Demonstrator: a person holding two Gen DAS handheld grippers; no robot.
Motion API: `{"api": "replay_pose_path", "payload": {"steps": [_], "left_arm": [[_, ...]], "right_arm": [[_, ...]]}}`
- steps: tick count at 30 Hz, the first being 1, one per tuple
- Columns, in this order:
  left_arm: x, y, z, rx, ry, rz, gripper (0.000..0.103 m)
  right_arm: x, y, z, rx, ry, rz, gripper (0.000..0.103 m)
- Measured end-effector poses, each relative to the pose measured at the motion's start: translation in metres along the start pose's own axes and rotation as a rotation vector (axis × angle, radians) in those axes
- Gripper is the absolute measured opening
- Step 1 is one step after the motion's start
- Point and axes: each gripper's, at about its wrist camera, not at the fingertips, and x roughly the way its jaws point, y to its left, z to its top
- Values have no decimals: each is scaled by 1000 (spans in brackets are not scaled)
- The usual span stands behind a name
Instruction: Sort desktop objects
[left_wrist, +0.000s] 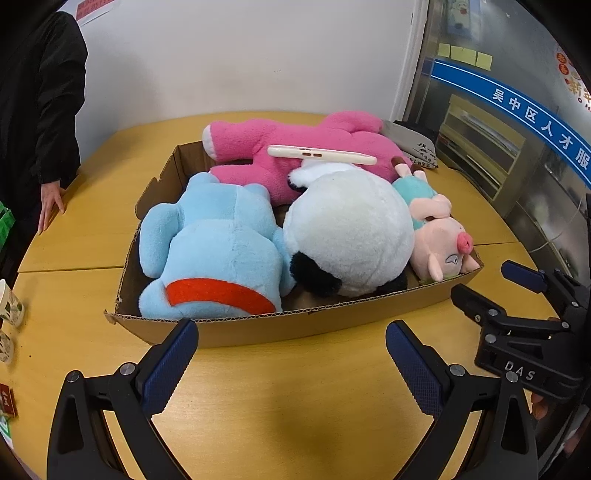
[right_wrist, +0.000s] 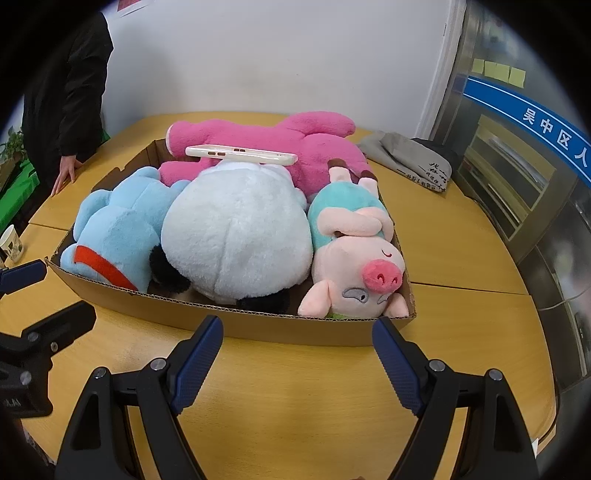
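Four plush toys fill a shallow cardboard box that stands on a wooden table, its long front wall facing both grippers. The blue plush, with a red band, lies in the box's front-left corner. The white round plush, with black patches along its underside, lies in the middle, touching the blue one. The pig plush, pale pink with a teal body, lies along the right wall, its snout toward the front-right corner. The pink plush stretches across the rear of the box. A white phone case rests on edge atop the pink and white toys.

The left gripper hangs over the bare table just before the box's front wall, jaws spread wide and empty. The right gripper does likewise near the front-right corner, jaws apart, holding nothing.

A grey folded cloth lies at the table's far right edge. A person's hand rests on the far left edge. A paper cup stands near the left edge.
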Motion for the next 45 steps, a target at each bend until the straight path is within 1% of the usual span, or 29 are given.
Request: {"api": "replay_pose_path", "payload": {"steps": [3,4,5,7,9,10,11,12,14,16,19,21,22,23,24,25,27,30,35,41,45], "left_arm": [[3,7,8,20,-10,-3,103],[2,19,5,-1,-24,-21,103],[2,31,1,-21,-37,-37,103],[10,58,-3,-32,-18,-44,103],[14,84,-14,-23,-20,-34,103],[15,100,-21,-23,-27,-35,103],[14,114,-28,-12,-29,-22,103],[16,132,-37,-7,-25,-15,103],[21,169,-52,-5,-20,-35,103],[32,200,-60,-20,-4,-28,103],[54,238,-67,-7,36,7,103],[64,256,-70,-10,52,18,103],[69,265,-72,-12,60,23,103],[74,273,-74,-8,65,19,103],[77,278,-74,7,60,33,103],[80,283,-75,21,55,47,103],[83,289,-73,34,48,42,103],[88,293,-66,57,49,30,103],[92,297,-56,70,54,24,103],[94,300,-51,72,54,26,103],[93,294,-56,74,51,27,103]], "right_arm": [[-3,-1,-2,12,-6,12,83],[-4,-1,-2,14,-8,15,83],[1,-11,-1,28,9,40,83],[1,-18,-3,26,-9,59,83],[4,-32,-7,22,-23,86,83],[6,-41,-11,19,-36,102,83],[13,-53,-19,12,-30,113,83],[21,-65,-27,3,-18,122,83],[38,-91,-43,-15,6,141,83],[55,-116,-59,-33,29,159,83],[80,-154,-83,-60,65,187,83],[97,-179,-100,-78,88,205,83],[105,-192,-108,-87,100,214,88],[107,-200,-112,-87,99,223,90],[107,-206,-115,-84,95,231,94],[108,-212,-118,-82,91,240,103],[104,-218,-120,-95,71,266,103],[108,-223,-121,-129,68,289,103],[117,-224,-111,-175,68,331,103],[120,-227,-108,-192,65,348,103],[122,-231,-105,-196,65,347,103]]}}
